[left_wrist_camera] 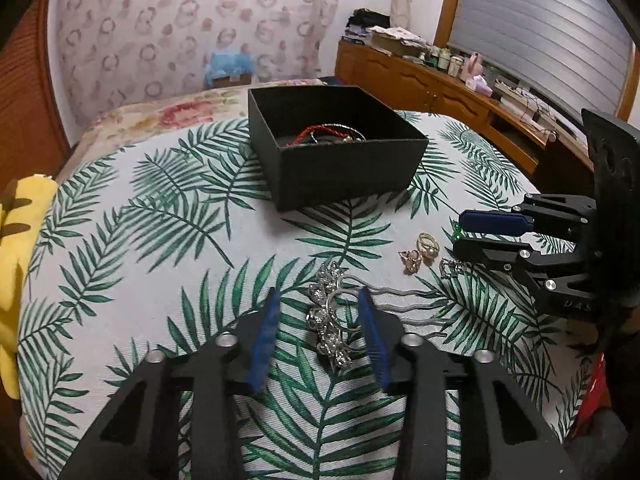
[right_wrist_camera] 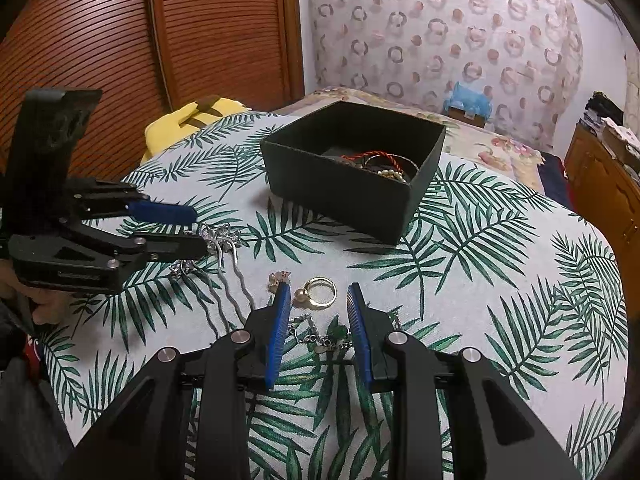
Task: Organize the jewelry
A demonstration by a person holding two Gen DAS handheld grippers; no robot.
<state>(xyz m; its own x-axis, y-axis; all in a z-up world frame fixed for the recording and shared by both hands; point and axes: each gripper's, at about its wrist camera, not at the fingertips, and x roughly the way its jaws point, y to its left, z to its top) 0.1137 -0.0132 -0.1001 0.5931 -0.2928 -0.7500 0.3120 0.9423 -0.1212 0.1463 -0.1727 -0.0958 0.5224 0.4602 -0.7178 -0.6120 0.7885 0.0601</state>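
Observation:
A black open box (left_wrist_camera: 352,168) (right_wrist_camera: 344,192) stands on the leaf-print cloth and holds a red cord bracelet (left_wrist_camera: 316,133) (right_wrist_camera: 372,157) and other pieces. My left gripper (left_wrist_camera: 318,300) (right_wrist_camera: 196,228) is open, its blue pads either side of a silver rhinestone hair comb (left_wrist_camera: 330,320) (right_wrist_camera: 222,238) lying on the cloth. My right gripper (right_wrist_camera: 318,294) (left_wrist_camera: 460,232) is open, low over a silver chain with a green stone (right_wrist_camera: 334,336). A gold pearl ring (right_wrist_camera: 318,292) (left_wrist_camera: 428,243) and a pink earring (left_wrist_camera: 412,259) (right_wrist_camera: 280,279) lie just ahead of its tips.
A yellow cushion (left_wrist_camera: 16,248) (right_wrist_camera: 188,120) lies at the table's left edge. A wooden sideboard (left_wrist_camera: 440,92) with clutter runs along the right wall. A slatted wooden door (right_wrist_camera: 120,40) stands behind the table.

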